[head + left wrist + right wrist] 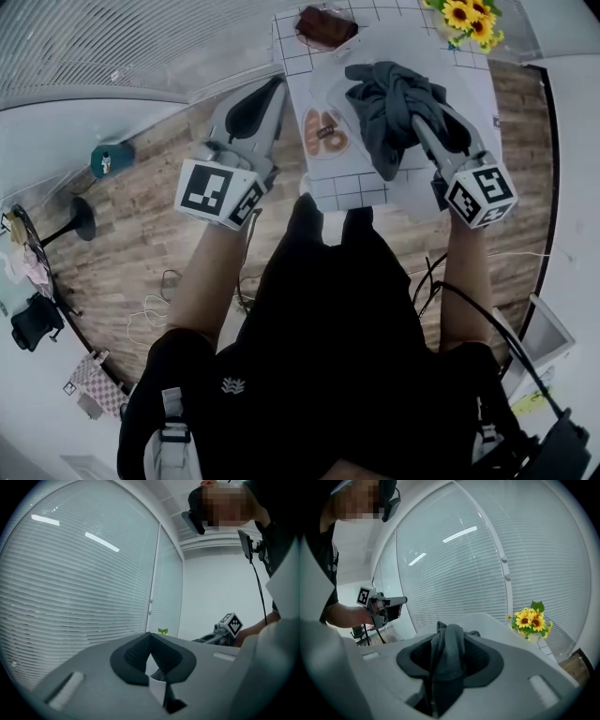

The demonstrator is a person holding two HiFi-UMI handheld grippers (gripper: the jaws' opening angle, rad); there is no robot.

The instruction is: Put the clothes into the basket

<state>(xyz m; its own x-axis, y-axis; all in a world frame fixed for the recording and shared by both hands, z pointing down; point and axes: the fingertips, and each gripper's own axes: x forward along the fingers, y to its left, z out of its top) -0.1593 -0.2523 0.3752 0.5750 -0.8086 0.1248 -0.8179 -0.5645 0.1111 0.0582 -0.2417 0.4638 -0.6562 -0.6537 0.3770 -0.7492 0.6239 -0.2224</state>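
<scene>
A dark grey garment (389, 98) hangs bunched above the white gridded table (370, 192). My right gripper (419, 120) is shut on it. In the right gripper view the cloth (447, 658) fills the gap between the jaws and drapes over their tips. My left gripper (270, 92) is held up at the table's left edge, shut, with nothing between its fingers (133, 656). An orange patterned item (325, 132) lies on the table between the two grippers. A dark brown thing (325, 25) sits at the table's far end; whether it is the basket I cannot tell.
Sunflowers (472, 19) stand at the table's far right corner, also in the right gripper view (531, 620). Window blinds (112, 42) run along the far left. Cables (155, 314) and a teal object (111, 157) lie on the wooden floor at left.
</scene>
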